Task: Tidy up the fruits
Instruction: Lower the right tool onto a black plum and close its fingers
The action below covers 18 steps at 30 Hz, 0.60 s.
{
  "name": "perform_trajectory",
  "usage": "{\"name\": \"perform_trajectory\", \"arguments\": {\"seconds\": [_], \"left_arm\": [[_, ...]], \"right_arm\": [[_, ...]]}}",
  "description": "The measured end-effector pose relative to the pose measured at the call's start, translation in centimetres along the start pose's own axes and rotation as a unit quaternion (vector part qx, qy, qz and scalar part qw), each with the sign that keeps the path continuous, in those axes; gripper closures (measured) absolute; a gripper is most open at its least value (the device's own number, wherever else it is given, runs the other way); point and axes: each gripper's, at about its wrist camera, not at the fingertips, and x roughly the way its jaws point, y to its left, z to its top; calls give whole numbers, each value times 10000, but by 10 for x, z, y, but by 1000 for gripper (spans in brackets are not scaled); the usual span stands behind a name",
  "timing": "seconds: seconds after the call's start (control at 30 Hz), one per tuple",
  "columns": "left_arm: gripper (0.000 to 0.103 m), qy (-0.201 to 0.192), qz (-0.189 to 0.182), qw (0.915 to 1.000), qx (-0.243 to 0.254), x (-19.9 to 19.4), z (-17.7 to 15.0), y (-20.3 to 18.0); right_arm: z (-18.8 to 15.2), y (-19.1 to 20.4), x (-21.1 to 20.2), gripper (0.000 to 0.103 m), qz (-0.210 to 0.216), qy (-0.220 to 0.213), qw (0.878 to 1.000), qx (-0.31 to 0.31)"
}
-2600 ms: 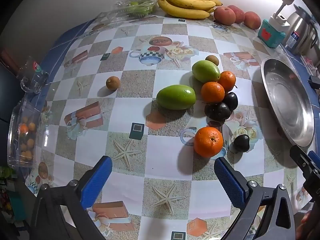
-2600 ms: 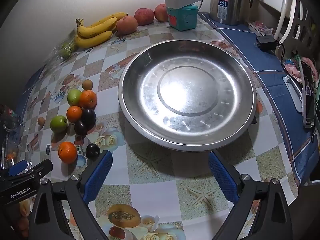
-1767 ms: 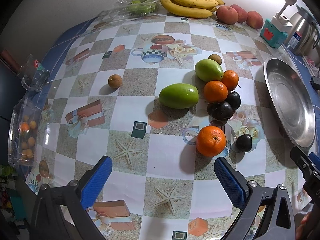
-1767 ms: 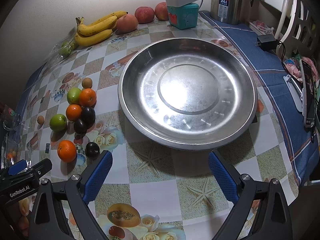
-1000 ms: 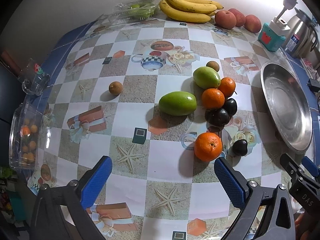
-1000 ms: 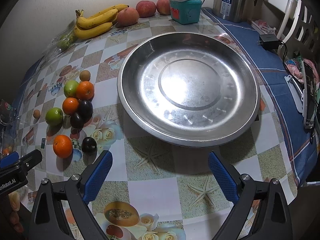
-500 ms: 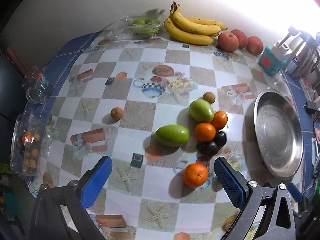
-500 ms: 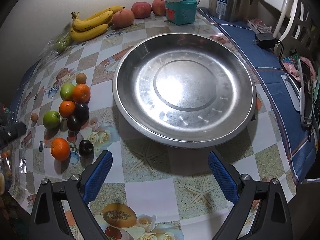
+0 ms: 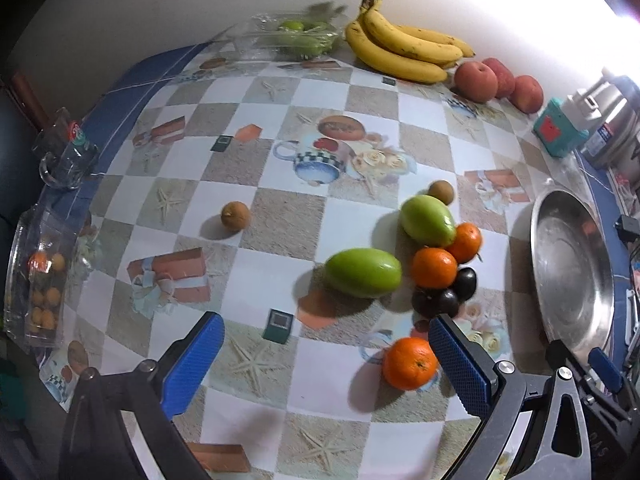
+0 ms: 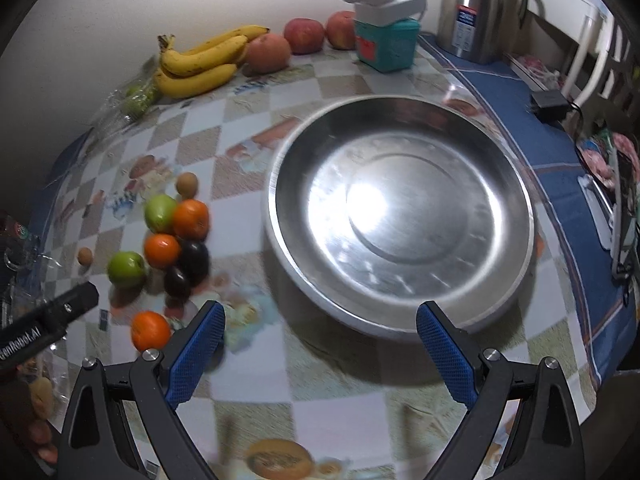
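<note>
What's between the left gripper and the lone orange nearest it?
Nothing visible. The left gripper is open above bare tablecloth, and the lone orange sits just inside its right finger, apart from the fruit cluster behind it.

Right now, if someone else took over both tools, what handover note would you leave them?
Left tool: open, holding nothing, above the table near the lone orange.
Right tool: open, holding nothing, in front of the steel plate.
Fruit: two green mangoes, oranges and dark plums clustered left of the plate; bananas and peaches by the wall.
Done: nothing, no fruit lies in the plate.
Left: probably move the fruit into the plate, nearest orange first.
</note>
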Motion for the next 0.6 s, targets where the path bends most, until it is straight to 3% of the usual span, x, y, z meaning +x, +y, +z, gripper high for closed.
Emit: {"name": "perform_trajectory", "arguments": {"seconds": [0.2, 0.33, 0.6], "left_arm": [[0, 25, -28, 9996, -279, 8, 2, 20], [0, 206, -206, 9982, -525, 17, 1, 32], [0, 404, -358, 9964, -658, 26, -4, 28]], "right_arm": [[6, 32, 4, 6, 171, -103, 9995, -257], [2, 49, 16, 6, 356, 122, 9985, -389], [-15, 46, 47, 6, 196, 635, 9972, -354]]}}
